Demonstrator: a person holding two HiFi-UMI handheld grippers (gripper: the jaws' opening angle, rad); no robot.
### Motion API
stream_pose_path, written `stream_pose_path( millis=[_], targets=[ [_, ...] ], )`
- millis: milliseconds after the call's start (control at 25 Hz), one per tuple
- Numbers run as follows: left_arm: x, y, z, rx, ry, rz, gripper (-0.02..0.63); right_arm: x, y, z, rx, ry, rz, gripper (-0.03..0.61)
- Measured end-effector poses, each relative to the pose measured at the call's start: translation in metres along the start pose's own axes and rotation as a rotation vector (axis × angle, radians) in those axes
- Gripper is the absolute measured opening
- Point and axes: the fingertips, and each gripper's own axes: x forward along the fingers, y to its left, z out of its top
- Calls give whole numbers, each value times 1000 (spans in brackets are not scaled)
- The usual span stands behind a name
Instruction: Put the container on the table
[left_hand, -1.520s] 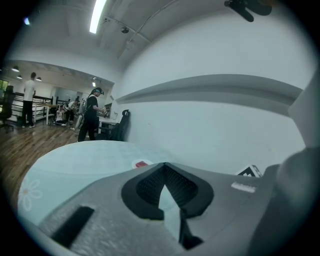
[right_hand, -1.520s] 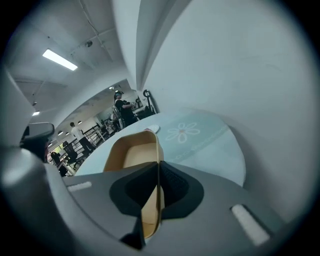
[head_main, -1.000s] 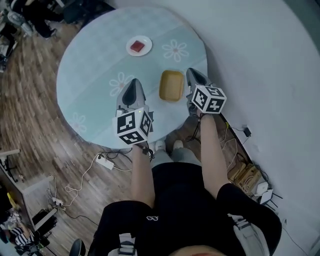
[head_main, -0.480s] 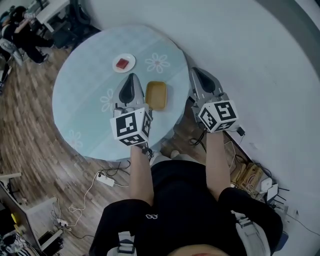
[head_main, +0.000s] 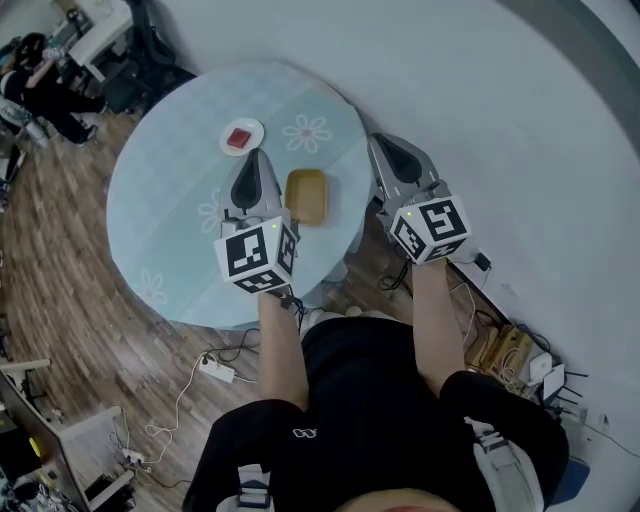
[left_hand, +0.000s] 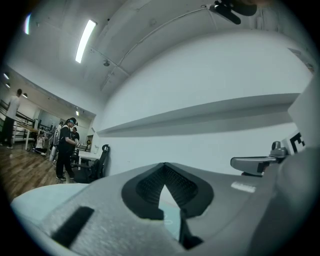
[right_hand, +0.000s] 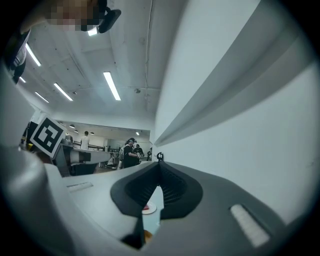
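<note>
The yellow rectangular container lies empty on the round table with its pale blue flowered cloth, near the right edge. My left gripper hovers over the table just left of the container, jaws shut with nothing in them. My right gripper is beyond the table's right edge, apart from the container, and is also shut and empty. In the left gripper view the left gripper shows jaws meeting at the tip. The right gripper looks the same, with a sliver of the container showing through the gap.
A white plate with a red piece sits farther back on the table, also seen as the plate in the right gripper view. A power strip and cables lie on the wood floor. A white wall curves along the right. People stand at desks far left.
My right gripper has drawn away from the container's right side to beyond the table's edge. The container stays on the table. The left gripper keeps its place beside it.
</note>
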Motion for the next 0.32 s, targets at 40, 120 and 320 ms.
stream_pose_path(
  millis=[40,120,320],
  targets=[
    [0,1,0,0,0,4,-3,1,1,1,-5,-3,6,11],
    [-1,3,-1,2,2,7,-3,3,4,3,-15,-8,17,9],
    [7,5,-1,8,3,-7,-3,15,7,5,-32,-16,33,10]
  ],
)
